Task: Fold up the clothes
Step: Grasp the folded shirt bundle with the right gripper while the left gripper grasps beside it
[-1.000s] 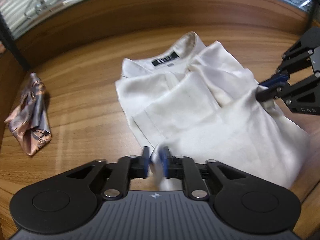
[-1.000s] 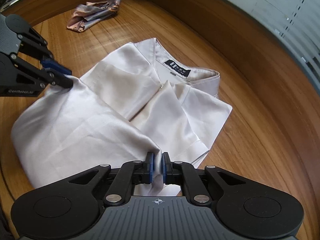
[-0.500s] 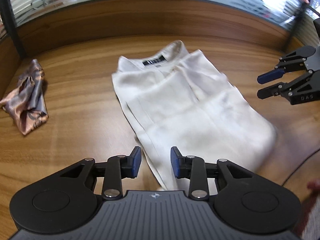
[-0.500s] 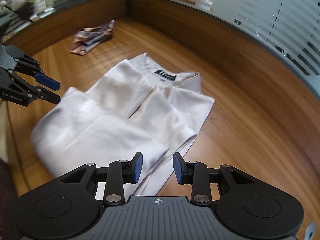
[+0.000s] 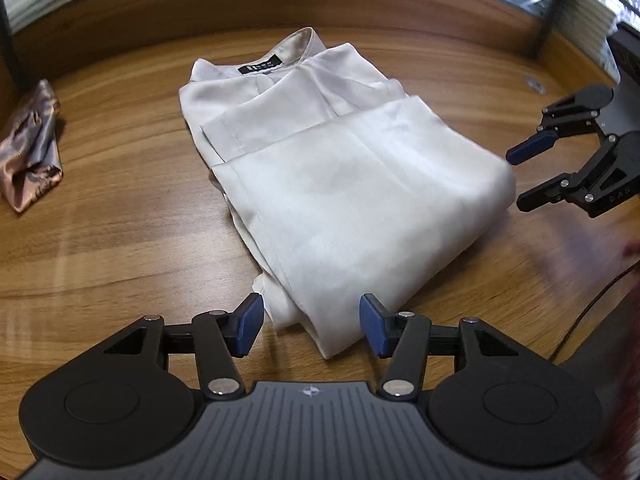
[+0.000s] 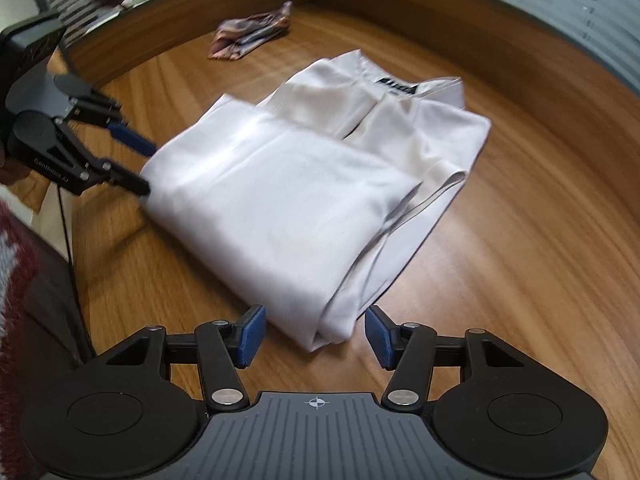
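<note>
Both of your tools have just let go. The left tool (image 5: 311,326) and the right tool (image 6: 316,334) were each pinching the hem of the cream blouse (image 5: 340,184) a moment ago; since then their jaws have been opening, and now they stand apart with no pad pressing on cloth. In each wrist view a near corner of the bundle lies between the blue pads (image 5: 250,326) without touching them. You have also backed both tools off toward the near edge of the surface (image 5: 120,240), so the fold you carried up is laid down and released.

In my judgement that finishes this fold: the lower half lies doubled over the upper half, leaving the collar and its black label (image 5: 259,67) showing at the far end. The blouse sits mid-surface as a rough rectangle, its rounded fold line toward you.

The fabric looks thin, smooth and slightly glossy, like satin, so it may slide on itself. The top layer is fairly flat with soft creases, but the edges on the left tool's side are uneven, with several layers peeking out at the near corner. The surface is polished wood-grain with a raised curved rim. A crumpled patterned brown cloth (image 5: 30,148) lies well apart, near the far left corner.
</note>
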